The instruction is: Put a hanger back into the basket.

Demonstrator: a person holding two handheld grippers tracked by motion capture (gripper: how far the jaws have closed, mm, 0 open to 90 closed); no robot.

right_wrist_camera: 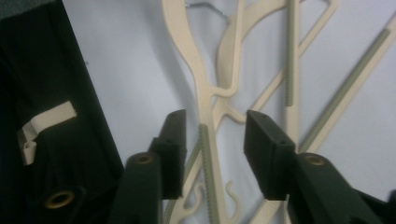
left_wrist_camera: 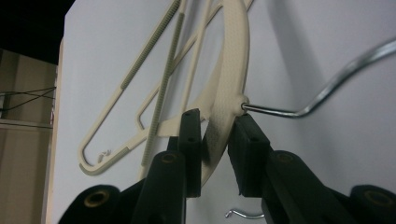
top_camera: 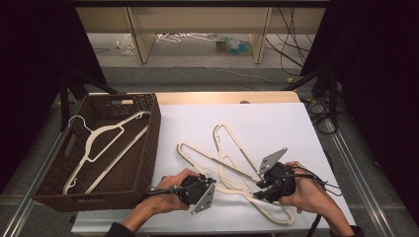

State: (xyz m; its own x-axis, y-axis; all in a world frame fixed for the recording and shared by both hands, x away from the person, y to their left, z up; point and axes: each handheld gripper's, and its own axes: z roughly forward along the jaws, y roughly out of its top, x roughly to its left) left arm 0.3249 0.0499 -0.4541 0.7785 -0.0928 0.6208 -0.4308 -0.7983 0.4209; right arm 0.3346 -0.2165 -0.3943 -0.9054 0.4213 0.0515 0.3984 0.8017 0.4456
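Several cream plastic hangers [top_camera: 232, 168] lie tangled on the white counter [top_camera: 276, 123] between the two tools, and one more hanger [top_camera: 106, 143] already lies in the brown wicker basket [top_camera: 148, 148] out beyond the left tool, so the work looks like clearing the pile into that basket one at a time. The left tool [left_wrist_camera: 217, 140] has its jaws drawn in around the broad neck of the top hanger [left_wrist_camera: 231, 88], just below where the wire hook [left_wrist_camera: 327, 88] enters the plastic; in the left gripper view the pads look pressed on that neck, a clenched hold. The right tool [right_wrist_camera: 212, 140] stands released, its jaws apart with a thin ribbed arm [right_wrist_camera: 205, 158] of a hanger lying between them and neither pad pressing on it. These hangers should handle as light and stiff but springy: the thin arms would flex and twist under a pinch, and smooth plastic can slip. The neck beside the hook is the thickest, flattest part and sits near the balance point, so it is probably the best place to hold. The ribbed grey strips would give the pads some bite, yet a grip out there would let the hanger swing. The main risk I judge is snagging, since the arms and hooks interlock and lifting one may drag its neighbours along.
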